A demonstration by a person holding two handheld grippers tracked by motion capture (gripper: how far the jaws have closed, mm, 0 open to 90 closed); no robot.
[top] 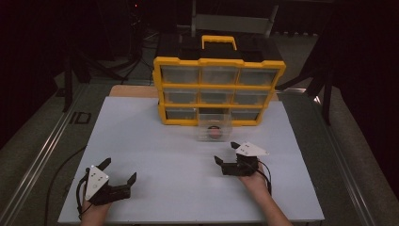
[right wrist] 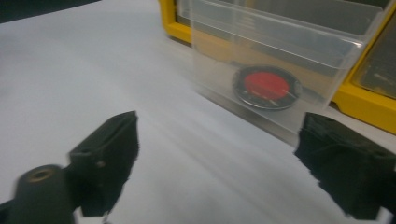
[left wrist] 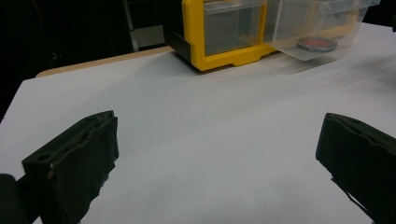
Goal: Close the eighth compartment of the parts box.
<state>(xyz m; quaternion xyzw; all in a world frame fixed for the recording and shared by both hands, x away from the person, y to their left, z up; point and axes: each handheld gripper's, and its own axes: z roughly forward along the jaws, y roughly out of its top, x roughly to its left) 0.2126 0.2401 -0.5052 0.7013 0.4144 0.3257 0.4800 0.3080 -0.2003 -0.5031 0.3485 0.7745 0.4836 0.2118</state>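
A yellow organiser [top: 219, 89] with clear drawers stands at the back of the white board. Its bottom middle drawer [top: 214, 127] is pulled out, and a round red and black disc [top: 215, 133] lies inside it. The same drawer [right wrist: 275, 70] and disc [right wrist: 267, 87] appear close ahead in the right gripper view, and the disc [left wrist: 316, 44] far off in the left gripper view. My right gripper [top: 227, 152] is open, just in front of the drawer, empty. My left gripper [top: 119, 170] is open near the board's front left, holding nothing.
The white board [top: 155, 155] covers a wooden table whose edge [top: 131, 90] peeks out at the back left. A black cable [top: 56, 179] runs off the left side. Dark stands and a metal rail [top: 42, 150] flank the table.
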